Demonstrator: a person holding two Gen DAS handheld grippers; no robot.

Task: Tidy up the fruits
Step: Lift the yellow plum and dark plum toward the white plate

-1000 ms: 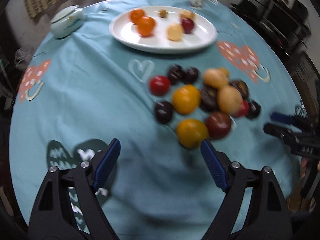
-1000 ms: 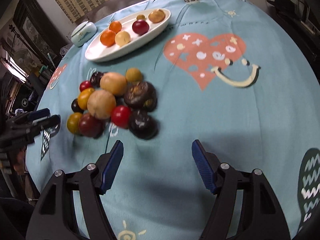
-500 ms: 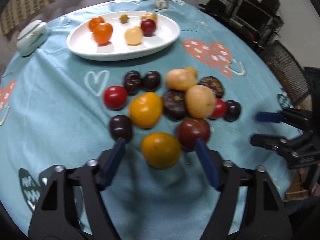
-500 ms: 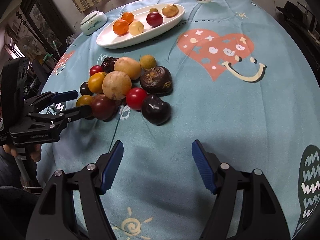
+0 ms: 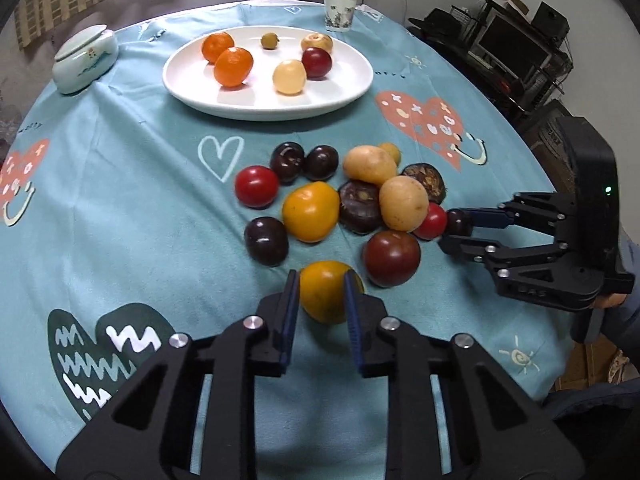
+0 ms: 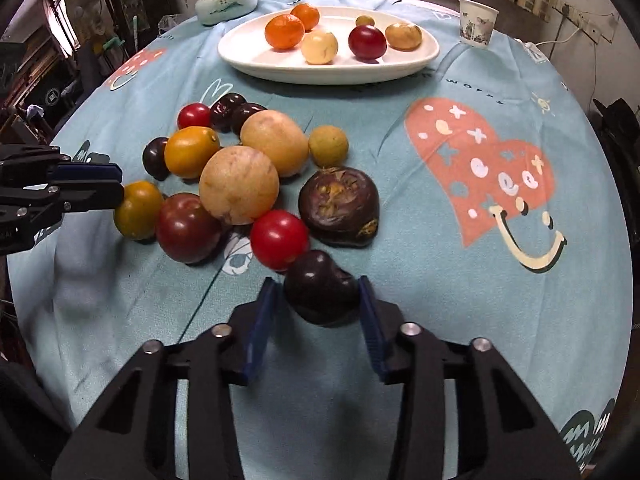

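both grippers have just been closing and now each pinches one, the left gripper on the yellow tomato, the right gripper on the dark plum, at the pile's near edge on the worktop, so I'd lift straight up, gently, before heading for the white plate.

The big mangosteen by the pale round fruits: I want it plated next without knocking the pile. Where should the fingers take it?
Across the mangosteen's round sides, coming from above on its open right, since the red tomato crowds its left.
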